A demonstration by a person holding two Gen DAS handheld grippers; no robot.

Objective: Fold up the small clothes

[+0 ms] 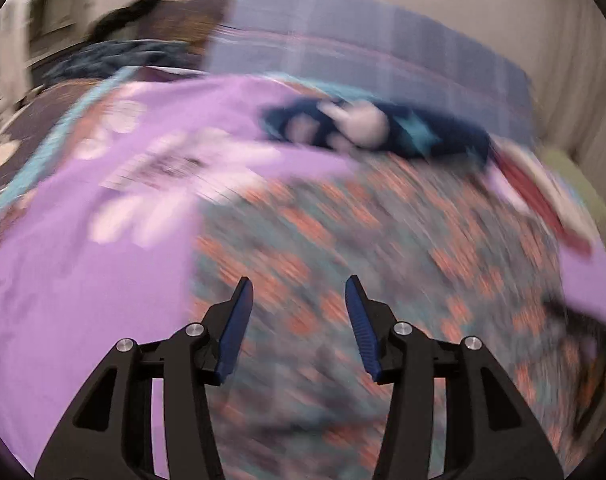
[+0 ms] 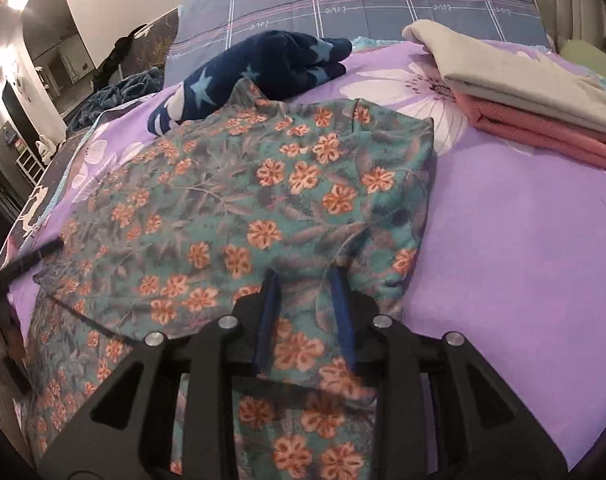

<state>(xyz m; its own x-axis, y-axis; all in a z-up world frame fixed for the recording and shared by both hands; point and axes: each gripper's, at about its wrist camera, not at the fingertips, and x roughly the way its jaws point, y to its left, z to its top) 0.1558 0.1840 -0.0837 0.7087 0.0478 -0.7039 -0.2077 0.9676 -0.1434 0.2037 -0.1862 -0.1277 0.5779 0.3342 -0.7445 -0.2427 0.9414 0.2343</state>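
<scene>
A teal garment with orange flowers [image 2: 239, 200] lies spread on the purple bed sheet [image 2: 523, 240]. My right gripper [image 2: 303, 276] sits over its near right part, with a raised fold of the fabric between its blue fingers [image 2: 269, 312]; the jaws stand partly apart. In the blurred left wrist view the same floral garment [image 1: 363, 260] lies under my left gripper [image 1: 299, 284], which is open and empty above it. A dark blue garment with light stars [image 2: 263, 68] lies beyond the floral one; it also shows in the left wrist view [image 1: 383, 128].
A folded stack, beige [image 2: 503, 76] on pink [image 2: 543, 136], sits at the far right of the bed. A grey plaid pillow [image 2: 363, 4] lies at the head. A dark blanket [image 2: 115, 96] lies far left. The left bed edge drops to a dark room.
</scene>
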